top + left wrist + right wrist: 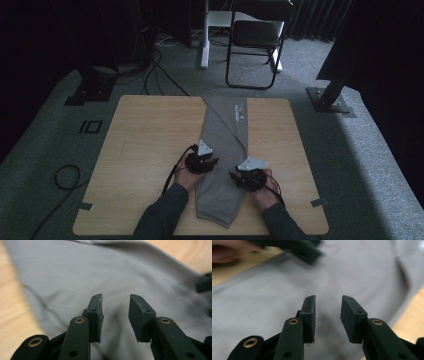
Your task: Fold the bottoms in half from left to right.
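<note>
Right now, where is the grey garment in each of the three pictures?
High view: the grey garment lies folded lengthwise down the middle of the wooden table.
Left gripper view: it spreads under the open jaws.
Right gripper view: it spreads under the open jaws.
Shared landmark: the light wood beside the cloth.

Two hand-held black plastic two-jaw grippers: left gripper (202,161), right gripper (248,175). Grey three-cornered plate on top of each. Thin black cable (172,176) trailing from left one, another from right. Flat rectangular matte pads (96,315) on jointed black links, brass-ringed pivot holes, small screw holes. Dark grey long sleeves (165,212) on both forearms.
</note>
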{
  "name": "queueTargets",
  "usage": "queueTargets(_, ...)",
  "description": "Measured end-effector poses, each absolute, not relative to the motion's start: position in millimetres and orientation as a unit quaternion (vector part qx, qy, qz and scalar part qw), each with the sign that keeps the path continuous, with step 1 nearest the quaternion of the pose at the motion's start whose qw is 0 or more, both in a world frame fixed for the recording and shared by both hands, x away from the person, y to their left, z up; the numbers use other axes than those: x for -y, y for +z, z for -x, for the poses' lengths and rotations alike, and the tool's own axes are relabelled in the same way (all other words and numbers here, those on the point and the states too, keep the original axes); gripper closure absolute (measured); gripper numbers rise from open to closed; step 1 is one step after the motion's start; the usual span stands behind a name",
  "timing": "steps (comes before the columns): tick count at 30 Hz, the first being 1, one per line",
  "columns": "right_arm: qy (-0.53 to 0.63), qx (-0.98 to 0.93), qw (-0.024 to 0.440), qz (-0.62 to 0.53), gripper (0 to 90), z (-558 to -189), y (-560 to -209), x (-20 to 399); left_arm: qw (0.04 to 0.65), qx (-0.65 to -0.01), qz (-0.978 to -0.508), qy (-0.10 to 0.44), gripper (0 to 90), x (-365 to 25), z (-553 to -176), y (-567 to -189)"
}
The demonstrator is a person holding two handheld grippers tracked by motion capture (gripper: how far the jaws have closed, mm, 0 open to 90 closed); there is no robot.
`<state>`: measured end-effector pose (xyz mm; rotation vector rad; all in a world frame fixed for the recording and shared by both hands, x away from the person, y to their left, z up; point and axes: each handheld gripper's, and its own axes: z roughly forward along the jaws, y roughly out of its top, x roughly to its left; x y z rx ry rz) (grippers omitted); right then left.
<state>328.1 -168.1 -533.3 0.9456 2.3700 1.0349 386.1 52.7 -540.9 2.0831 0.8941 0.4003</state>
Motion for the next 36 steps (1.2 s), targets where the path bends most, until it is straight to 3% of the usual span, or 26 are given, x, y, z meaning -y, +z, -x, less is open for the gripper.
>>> queueTargets(4, 0.355, -0.817, 0.222, -0.397, 63.4, -361, -540, 169, 0.394, -0.368, -0.823, 0.178, 64.3, -56, -398, -539)
queueTargets(12, 0.340, -0.801, 0.207, -0.447, 65.8, -389, -551, 177, 0.358, -0.384, -0.829, 0.192, 68.0, -59, -411, -553)
queueTargets(14, 0.342, -0.801, 0.199, -0.450, 66.0, -390, -551, 179, 0.352, -0.390, -0.829, 0.193, 73.2, -61, -411, -552)
queueTargets(20, 0.345, -0.799, 0.193, -0.453, 69.0, -388, -551, 180, 0.353, -0.394, -0.829, 0.184, 85.7, -63, -405, -552)
queueTargets(24, 0.354, -0.799, 0.192, -0.446, 73.1, -377, -553, 181, 0.357, -0.389, -0.829, 0.184, 86.6, -66, -393, -553)
queueTargets(36, 0.352, -0.818, 0.174, -0.420, 73.9, -339, -551, 177, 0.368, -0.403, -0.820, 0.174, 86.9, -76, -345, -554)
